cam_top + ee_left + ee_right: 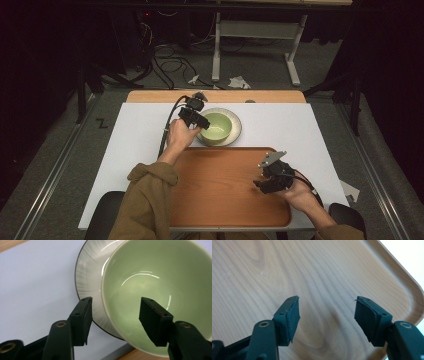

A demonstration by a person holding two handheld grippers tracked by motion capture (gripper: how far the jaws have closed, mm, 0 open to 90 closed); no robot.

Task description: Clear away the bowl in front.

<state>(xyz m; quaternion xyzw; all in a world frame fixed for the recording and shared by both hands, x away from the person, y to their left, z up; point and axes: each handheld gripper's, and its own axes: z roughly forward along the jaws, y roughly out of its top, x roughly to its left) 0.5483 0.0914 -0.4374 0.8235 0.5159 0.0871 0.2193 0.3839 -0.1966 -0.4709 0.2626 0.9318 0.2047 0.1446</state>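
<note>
Straddling green bowl (155, 290) rim, left claw (115, 315) spread | right claw (327, 315) spread over wooden tray (220, 190) | white table (135, 145); grey floor (60, 150)

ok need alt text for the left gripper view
The left gripper straddles the near wall of a pale green bowl, one black jaw outside the rim and one inside, pads not yet pressing. The bowl sits on a grey ribbed plate on a white table.

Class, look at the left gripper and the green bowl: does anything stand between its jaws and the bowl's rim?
Nothing visible does. The left gripper straddles the near wall of the green bowl, one jaw inside, one outside over the plate beneath. The pads are not yet pressing.
</note>
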